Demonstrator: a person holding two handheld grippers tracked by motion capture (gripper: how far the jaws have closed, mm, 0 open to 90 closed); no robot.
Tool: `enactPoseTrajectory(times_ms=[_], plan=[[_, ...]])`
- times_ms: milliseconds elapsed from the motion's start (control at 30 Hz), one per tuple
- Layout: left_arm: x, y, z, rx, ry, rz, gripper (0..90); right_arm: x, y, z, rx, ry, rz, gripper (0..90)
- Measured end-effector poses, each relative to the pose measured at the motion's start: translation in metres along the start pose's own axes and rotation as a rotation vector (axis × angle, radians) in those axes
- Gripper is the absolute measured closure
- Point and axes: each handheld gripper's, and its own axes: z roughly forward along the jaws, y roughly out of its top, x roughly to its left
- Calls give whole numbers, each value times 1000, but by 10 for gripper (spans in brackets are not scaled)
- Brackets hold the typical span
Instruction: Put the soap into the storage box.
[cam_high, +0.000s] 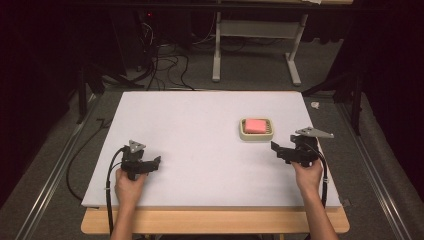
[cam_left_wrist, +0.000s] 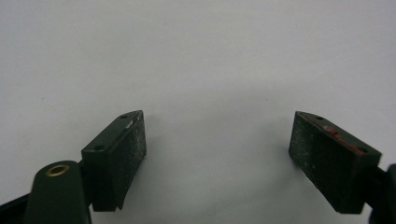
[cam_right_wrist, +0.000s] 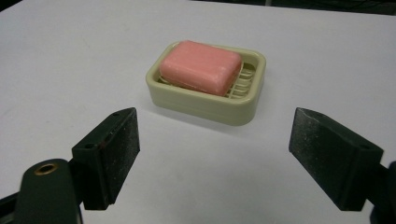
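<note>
A pink bar of soap (cam_high: 255, 125) (cam_right_wrist: 201, 66) lies in a cream soap dish (cam_high: 243, 134) (cam_right_wrist: 205, 111) right of the white board's middle. My right gripper (cam_high: 276, 149) (cam_right_wrist: 212, 156) is open, held just in front and to the right of the dish, its jaws pointing at it with a gap between. My left gripper (cam_high: 156, 162) (cam_left_wrist: 217, 161) is open near the board's front left, over bare white surface with nothing between its jaws. A hand holds each gripper from the near edge.
The white board (cam_high: 190, 145) rests on a wooden table (cam_high: 215, 221). Grey floor with metal rails (cam_high: 45, 185) runs along both sides. Cables (cam_high: 165, 65) and a table frame (cam_high: 255, 45) stand beyond the far edge.
</note>
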Motion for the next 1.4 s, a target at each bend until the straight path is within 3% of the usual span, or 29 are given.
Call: enactPoseTrajectory(times_ms=[867, 1400], plan=[[0, 0, 0, 0, 0, 0, 195, -2, -23, 11, 41, 19, 37, 171], [0, 0, 0, 0, 0, 0, 195, 2, -29, 22, 61, 33, 34, 172]])
